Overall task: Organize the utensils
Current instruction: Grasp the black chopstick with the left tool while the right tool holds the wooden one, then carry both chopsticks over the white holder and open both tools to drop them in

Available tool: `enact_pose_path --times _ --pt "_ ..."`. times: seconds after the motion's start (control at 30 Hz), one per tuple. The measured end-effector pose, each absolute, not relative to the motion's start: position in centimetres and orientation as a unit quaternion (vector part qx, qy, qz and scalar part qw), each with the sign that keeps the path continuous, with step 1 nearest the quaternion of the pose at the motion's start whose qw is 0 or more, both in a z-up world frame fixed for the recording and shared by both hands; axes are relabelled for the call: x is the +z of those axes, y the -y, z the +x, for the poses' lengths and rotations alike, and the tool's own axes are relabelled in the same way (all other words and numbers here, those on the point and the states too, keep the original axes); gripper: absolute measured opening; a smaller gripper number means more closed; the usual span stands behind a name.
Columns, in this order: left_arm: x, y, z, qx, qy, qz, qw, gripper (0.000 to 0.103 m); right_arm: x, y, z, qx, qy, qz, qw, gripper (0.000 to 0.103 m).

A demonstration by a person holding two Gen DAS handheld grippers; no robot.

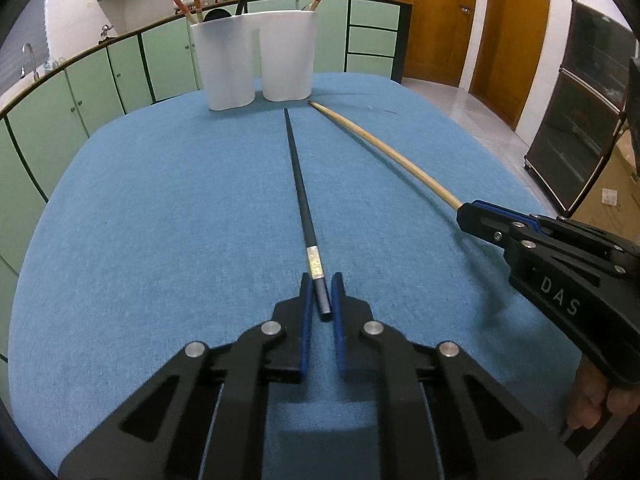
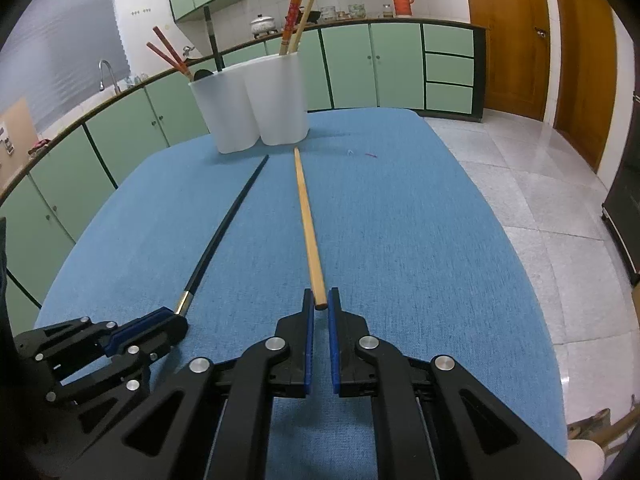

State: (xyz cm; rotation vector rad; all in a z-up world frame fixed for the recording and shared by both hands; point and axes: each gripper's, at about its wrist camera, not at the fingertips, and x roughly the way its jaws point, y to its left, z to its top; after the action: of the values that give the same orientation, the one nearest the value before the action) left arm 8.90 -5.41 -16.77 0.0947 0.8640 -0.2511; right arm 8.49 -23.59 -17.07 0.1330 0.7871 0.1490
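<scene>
The left gripper (image 1: 321, 282) is narrowly parted around the thick end of the black chopstick (image 1: 298, 180) lying on the blue table (image 1: 160, 200). The right gripper (image 2: 320, 298) straddles the wooden chopstick (image 2: 306, 216) likewise; whether either grips, I cannot tell. Its body reads "DAS". Both chopsticks point at the white holder (image 1: 256, 56).

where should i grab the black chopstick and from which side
Grip the black chopstick at its thick near end, by the silver band, coming in low along its length from the near table edge. It lies flat, tapering toward the white holder. The left hand-held gripper already straddles that end.
</scene>
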Motion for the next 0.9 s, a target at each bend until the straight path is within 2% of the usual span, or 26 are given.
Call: enact_pose_path --times 0.33,0.9 --pt "-15.0 4.4 8.8 -0.115 -0.398 0.040 0.909 0.006 -15.8 23.5 7.9 0.078 -0.360 0.054 0.928 0.007" --pt "-5.0 3.3 8.0 -0.105 -0.284 0.039 0.952 0.006 -7.7 24.7 7.5 0.085 -0.268 0.043 0.959 0.007"
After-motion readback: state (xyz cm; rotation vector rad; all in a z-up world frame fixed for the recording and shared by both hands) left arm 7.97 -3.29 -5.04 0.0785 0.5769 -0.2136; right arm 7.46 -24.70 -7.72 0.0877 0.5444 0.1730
